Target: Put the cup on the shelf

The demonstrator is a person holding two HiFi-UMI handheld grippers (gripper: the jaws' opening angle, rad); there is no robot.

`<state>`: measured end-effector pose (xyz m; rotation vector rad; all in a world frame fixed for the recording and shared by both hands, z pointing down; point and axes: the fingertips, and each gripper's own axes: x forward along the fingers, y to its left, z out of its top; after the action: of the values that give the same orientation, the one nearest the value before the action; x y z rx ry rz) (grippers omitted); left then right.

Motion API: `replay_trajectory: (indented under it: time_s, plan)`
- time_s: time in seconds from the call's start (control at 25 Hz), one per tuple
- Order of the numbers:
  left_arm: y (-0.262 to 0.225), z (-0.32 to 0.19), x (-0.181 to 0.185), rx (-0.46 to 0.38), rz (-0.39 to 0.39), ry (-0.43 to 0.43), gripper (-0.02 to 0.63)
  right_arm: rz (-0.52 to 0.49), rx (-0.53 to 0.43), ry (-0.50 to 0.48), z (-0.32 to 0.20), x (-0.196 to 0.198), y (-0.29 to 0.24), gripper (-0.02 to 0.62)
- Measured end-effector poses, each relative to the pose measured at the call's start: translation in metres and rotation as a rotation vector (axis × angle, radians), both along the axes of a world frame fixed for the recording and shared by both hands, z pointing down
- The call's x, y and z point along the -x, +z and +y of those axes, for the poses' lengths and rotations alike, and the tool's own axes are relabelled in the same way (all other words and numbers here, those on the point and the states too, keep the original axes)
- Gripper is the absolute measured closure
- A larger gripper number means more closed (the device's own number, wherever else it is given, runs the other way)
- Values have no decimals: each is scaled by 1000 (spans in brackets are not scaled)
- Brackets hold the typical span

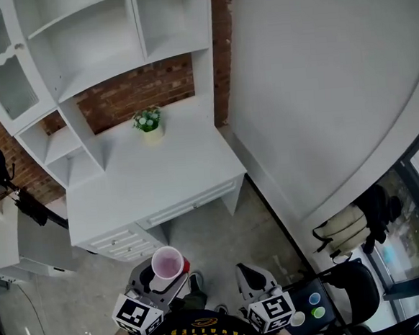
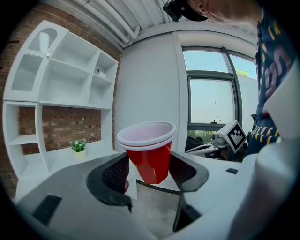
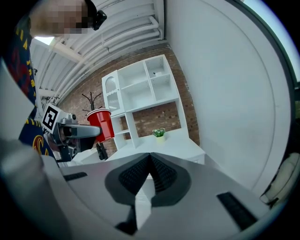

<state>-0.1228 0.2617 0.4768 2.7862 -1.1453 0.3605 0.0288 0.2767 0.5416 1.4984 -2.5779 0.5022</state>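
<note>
Red plastic cup (image 1: 168, 263) held upright in the left gripper (image 1: 164, 273), short of the white desk (image 1: 159, 176) and its shelves.

Dark padded jaws of the left gripper (image 2: 149, 171) press on the cup's (image 2: 149, 152) lower body from both sides, its pale inside facing up. The cup hangs over the grey floor (image 1: 222, 231) close to the person's body, well apart from the white shelf unit (image 1: 78, 58). Right gripper (image 1: 253, 279) hovers just beside it, its jaws pressed together with nothing between them (image 3: 151, 171). The shelf unit stands on the desk against a brick wall (image 1: 142, 89), and a small potted plant (image 1: 148, 122) sits on the desktop under it.
</note>
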Motion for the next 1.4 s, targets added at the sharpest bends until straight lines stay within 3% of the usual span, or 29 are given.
replay_trajectory:
  time_s: [0.56, 0.96, 1.12, 1.4]
  plan:
    - [-12, -152, 60, -21, 10, 42, 342, 45, -39, 119, -133, 21, -17, 598]
    - [-16, -213, 112, 2, 91, 8, 342, 90, -104, 165, -175, 20, -49, 598]
    - [-31, -240, 126, -30, 86, -13, 342, 131, -123, 167, -192, 5, -58, 598]
    - [-66, -289, 164, -33, 72, -95, 342, 143, -194, 186, -247, -62, -93, 598]
